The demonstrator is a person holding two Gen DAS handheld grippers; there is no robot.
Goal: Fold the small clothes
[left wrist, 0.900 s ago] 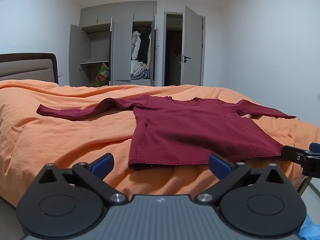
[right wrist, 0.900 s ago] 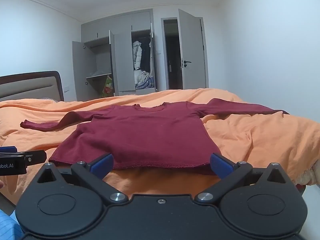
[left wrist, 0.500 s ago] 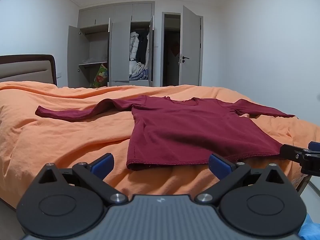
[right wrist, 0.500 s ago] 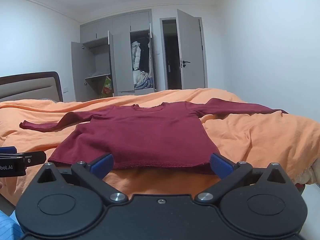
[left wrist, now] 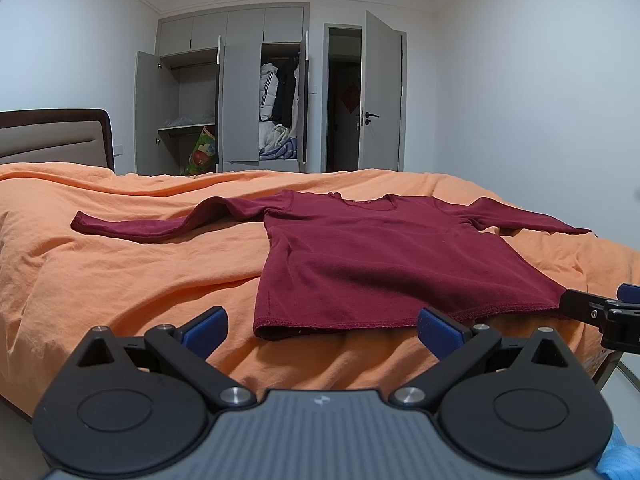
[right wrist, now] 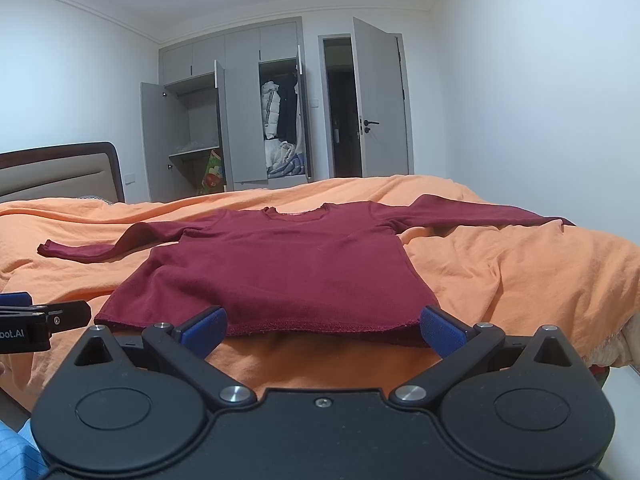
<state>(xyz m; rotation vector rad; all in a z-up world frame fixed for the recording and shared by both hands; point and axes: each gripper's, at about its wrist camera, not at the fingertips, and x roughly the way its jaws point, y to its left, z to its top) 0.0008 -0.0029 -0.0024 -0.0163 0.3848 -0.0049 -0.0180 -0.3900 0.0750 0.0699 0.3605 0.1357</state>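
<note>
Both tools, left (left wrist: 322, 330) and right (right wrist: 323, 330), are being held apart; the soft, limp shirt (right wrist: 276, 268) is best gripped at its hem corners.

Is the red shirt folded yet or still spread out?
Spread out. The red shirt lies flat on the orange bedcover, both sleeves stretched sideways.

Orange bedspread (left wrist: 120, 280) rumpled; grey wardrobe (left wrist: 224, 100) doors open, coats inside; colourful bag (left wrist: 200, 154), maybe gift bag; room door (left wrist: 380, 96) ajar.
</note>
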